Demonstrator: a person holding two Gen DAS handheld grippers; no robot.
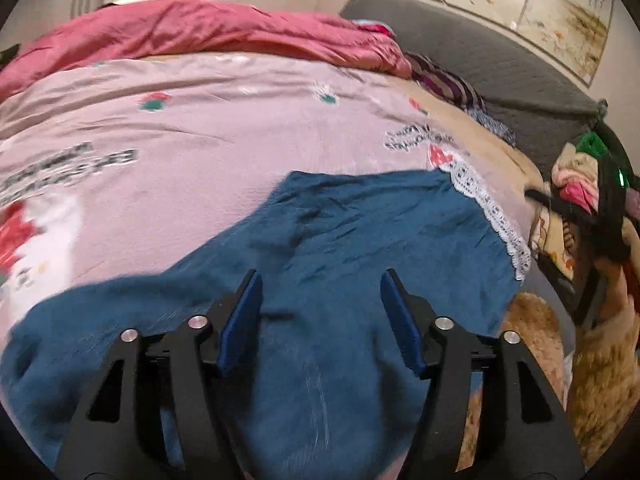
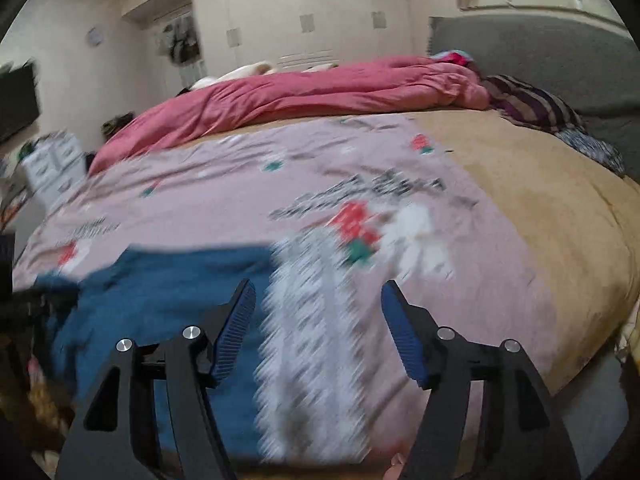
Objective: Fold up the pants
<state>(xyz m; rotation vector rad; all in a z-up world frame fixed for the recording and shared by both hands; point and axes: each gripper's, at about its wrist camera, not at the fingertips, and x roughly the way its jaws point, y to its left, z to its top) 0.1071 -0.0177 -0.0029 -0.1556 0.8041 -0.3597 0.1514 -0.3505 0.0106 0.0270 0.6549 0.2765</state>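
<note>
**Soft blue pants on the bed, both grippers spread and empty**

Pants [image 1: 352,232] of blue, crinkled cloth lie on the pink printed bedsheet [image 1: 192,128], near the edge of the bed closest to me. In my left wrist view they fill the lower middle of the frame and run under my left gripper [image 1: 320,280], whose jaws stand apart with nothing between the pads. In my right wrist view the same cloth sits at lower left, and my right gripper [image 2: 318,292] hovers over a white lace trim [image 2: 312,320] beside it, jaws likewise spread and gripping nothing. Both views are blurred, the right one heavily, so I cannot tell which end is the waistband or how many layers lie stacked.

Handling, as I judge it: the fabric looks light, thin and limp, with fine wrinkles that suggest it will drape and sag rather than hold a crease by itself. It is not fragile, and its matte weave should not slip between ribbed pads. I would pinch it at an edge or corner, one gripper at each end of the same hem, taking all layers at once. A grip in the middle would only bunch it. The sheet beneath is also soft, so a deep pinch risks catching the sheet or the lace along with the pants.

A pink quilt [image 1: 208,32] lies heaped well beyond, clear of the work.
</note>
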